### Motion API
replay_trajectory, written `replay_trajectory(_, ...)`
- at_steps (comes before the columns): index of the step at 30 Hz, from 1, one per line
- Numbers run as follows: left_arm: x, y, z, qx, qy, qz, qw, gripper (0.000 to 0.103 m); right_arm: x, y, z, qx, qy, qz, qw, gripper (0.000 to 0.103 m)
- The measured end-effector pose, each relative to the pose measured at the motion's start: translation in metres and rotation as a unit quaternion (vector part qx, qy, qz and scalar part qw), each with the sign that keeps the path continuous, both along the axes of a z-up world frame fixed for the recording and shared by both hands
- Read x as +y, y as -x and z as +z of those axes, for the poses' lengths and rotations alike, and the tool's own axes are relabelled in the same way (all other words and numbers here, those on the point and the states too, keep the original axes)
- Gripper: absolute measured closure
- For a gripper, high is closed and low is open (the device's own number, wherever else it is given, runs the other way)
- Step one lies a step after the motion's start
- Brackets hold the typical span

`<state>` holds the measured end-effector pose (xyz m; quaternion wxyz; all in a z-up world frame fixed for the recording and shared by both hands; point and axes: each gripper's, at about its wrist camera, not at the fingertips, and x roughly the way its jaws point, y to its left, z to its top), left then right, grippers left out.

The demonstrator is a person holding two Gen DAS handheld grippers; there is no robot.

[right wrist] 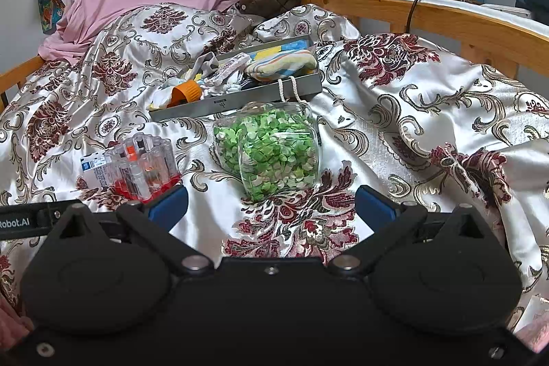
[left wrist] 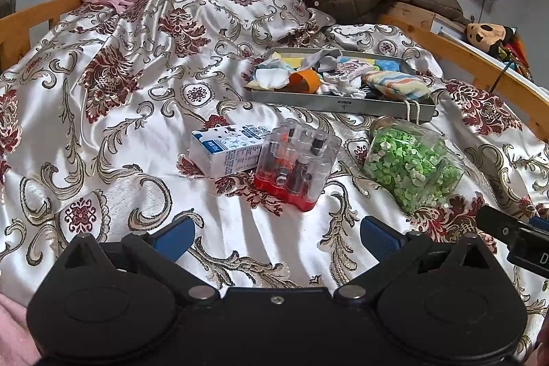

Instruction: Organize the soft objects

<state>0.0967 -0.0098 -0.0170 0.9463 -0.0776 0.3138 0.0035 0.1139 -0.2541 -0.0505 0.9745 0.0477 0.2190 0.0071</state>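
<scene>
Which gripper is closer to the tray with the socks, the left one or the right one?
Probably the right gripper. In its view the grey tray lies nearly straight ahead, behind the jar of green bits. From the left gripper the tray sits off to the right, behind the milk carton. Both grippers are open and hold nothing.

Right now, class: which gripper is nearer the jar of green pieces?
Right. The right gripper sits just in front of the jar; the left gripper is lower-left of the jar, nearer the clear case.
</scene>
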Motion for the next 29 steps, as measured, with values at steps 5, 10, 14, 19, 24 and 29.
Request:
replay_trajectory(5, 0.0, 0.0006, -0.0004, 0.002, 0.001, -0.002, 1.0, 0.001, -0.0001, -0.0001, 0.0, 0.0, 0.0, 0.0, 1.0, 0.001)
replay_trajectory(10, 0.0, -0.0013, -0.0014, 0.004, 0.0, 0.0, 1.0, 0.001, 0.0002, -0.0005, 0.0001, 0.0, 0.0, 0.0, 1.0, 0.001)
replay_trajectory(14, 0.0005, -0.0021, -0.0029, 0.008, 0.0, 0.001, 1.0, 0.001, -0.0003, -0.0012, 0.0001, 0.001, -0.001, 0.001, 1.0, 0.001)
replay_trajectory(19, 0.0, -0.0025, -0.003, 0.011, -0.002, 0.003, 0.9999, 0.001, -0.0003, -0.0008, -0.0002, 0.001, 0.0, 0.0, 1.0, 0.001)
replay_trajectory(24, 0.0007, -0.0018, -0.0024, 0.008, 0.003, -0.001, 1.0, 0.001, 0.0002, -0.0011, -0.0005, 0.002, 0.0, 0.0, 1.0, 0.001)
replay_trajectory(29, 0.0003, -0.0012, -0.003, 0.009, 0.017, -0.009, 0.9998, 0.001, -0.0004, -0.0011, -0.0003, 0.002, 0.0, 0.001, 1.0, 0.001)
